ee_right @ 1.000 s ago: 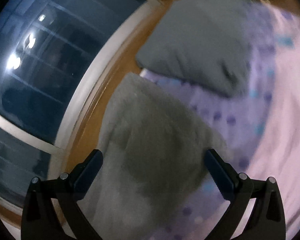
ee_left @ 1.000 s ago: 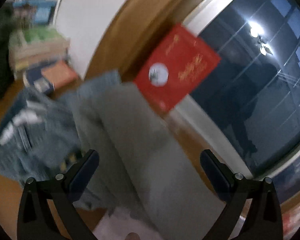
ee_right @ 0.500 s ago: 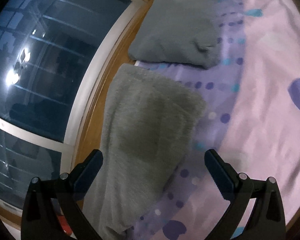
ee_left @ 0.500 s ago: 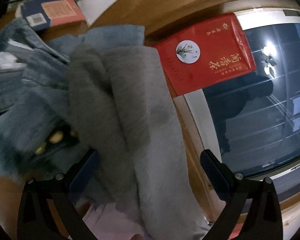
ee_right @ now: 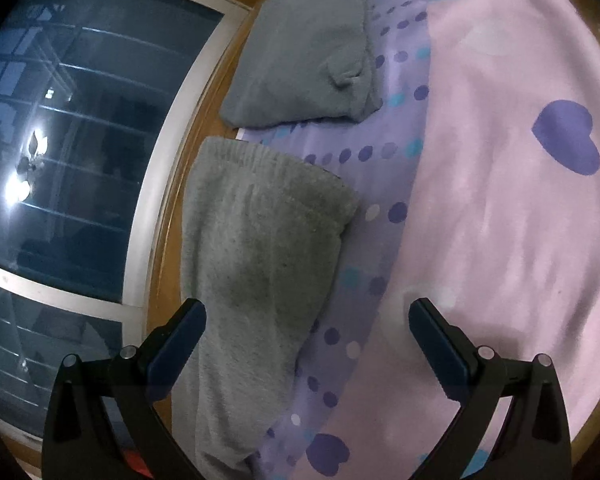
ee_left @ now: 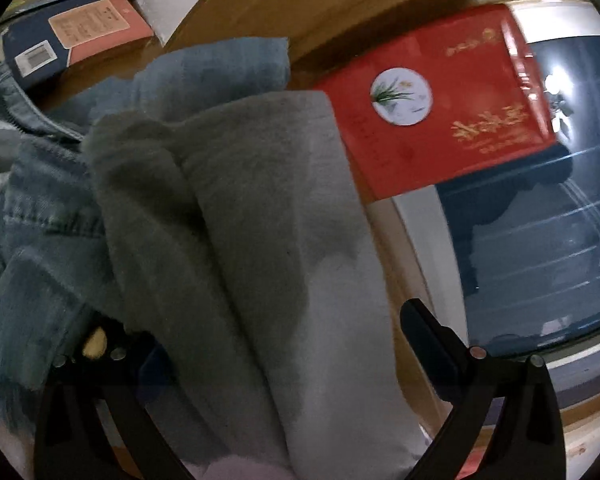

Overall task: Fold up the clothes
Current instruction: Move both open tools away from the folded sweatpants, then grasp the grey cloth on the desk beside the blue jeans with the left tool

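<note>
Grey fleece trousers (ee_left: 260, 248) lie lengthwise along the bed's window edge, with a darker patch in the middle. In the right wrist view the trousers (ee_right: 256, 264) show their elastic waistband at the far end. My left gripper (ee_left: 288, 344) is open, low over the trousers; its left finger is partly hidden by cloth. My right gripper (ee_right: 308, 336) is open over the trousers' edge and the sheet. A folded blue-grey garment (ee_right: 304, 52) lies beyond the waistband. Blue denim clothes (ee_left: 40, 216) lie to the left of the trousers.
A red box (ee_left: 440, 104) leans by the dark window (ee_left: 540, 248). Books (ee_left: 72, 40) lie on the wooden ledge (ee_left: 260, 4). The pink and purple bedsheet (ee_right: 480, 200) spreads to the right. The window (ee_right: 60, 140) runs along the bed's left side.
Both grippers have come lower and closer to the grey trousers. The left view has turned toward the denim pile and red box. Both stayed open.
</note>
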### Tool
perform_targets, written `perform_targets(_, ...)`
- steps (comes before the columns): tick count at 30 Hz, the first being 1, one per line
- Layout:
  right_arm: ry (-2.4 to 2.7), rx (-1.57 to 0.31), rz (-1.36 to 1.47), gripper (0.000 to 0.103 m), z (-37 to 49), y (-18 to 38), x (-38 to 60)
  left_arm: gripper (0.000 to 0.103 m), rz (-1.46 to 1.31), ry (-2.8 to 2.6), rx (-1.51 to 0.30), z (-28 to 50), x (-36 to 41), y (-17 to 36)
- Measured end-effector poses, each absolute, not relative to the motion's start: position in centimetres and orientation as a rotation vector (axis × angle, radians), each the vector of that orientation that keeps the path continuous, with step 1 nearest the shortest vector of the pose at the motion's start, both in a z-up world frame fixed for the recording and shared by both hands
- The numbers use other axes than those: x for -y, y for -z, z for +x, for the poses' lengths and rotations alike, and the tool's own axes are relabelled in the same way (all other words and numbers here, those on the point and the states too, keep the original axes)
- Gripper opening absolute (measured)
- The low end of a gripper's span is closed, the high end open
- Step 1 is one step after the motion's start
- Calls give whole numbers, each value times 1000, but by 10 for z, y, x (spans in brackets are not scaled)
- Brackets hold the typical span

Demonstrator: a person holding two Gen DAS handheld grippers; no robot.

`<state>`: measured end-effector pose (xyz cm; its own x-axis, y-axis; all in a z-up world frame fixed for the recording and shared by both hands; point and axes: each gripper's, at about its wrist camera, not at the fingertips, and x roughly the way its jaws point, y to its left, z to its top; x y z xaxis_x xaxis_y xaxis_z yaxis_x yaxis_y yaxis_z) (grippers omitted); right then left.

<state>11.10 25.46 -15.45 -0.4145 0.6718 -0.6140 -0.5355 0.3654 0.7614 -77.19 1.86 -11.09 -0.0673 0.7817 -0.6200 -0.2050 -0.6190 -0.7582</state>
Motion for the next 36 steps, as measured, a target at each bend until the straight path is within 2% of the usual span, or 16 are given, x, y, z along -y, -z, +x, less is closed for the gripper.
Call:
perform_targets(2, -1344, -1488, 125, 103, 108, 154, -256, 99, -1501, -1768, 696, -774, -13, 113)
perform_targets(3, -1350, -1486, 123, 103, 107, 154, -257, 91, -1502, -1771, 735, -774, -9, 114)
perform_targets(5, -1360, -1483, 119, 103, 105, 153, -259, 26, -1525, -1802, 781, -767, 2, 112)
perform_targets(7, -1379, -1475, 117, 103, 102, 152, -260, 20, -1550, -1835, 823, -760, 13, 110)
perform_targets(13, -1434, -1461, 80, 103, 90, 151, -266, 17, -1583, -1824, 789, -755, 18, 92)
perform_targets(18, -1457, -1468, 41, 103, 79, 154, -271, 18, -1648, -1780, 765, -790, 0, 80)
perform_targets(22, -1453, -1486, 52, 103, 80, 159, -271, 26, -1744, -1730, 726, -810, -14, 89)
perform_targets(26, -1460, -1493, 63, 103, 82, 161, -270, 27, -1804, -1694, 659, -815, -17, 84)
perform_targets(36, -1464, -1491, 64, 102, 86, 160, -264, 27, -1819, -1706, 182, -802, -2, 57)
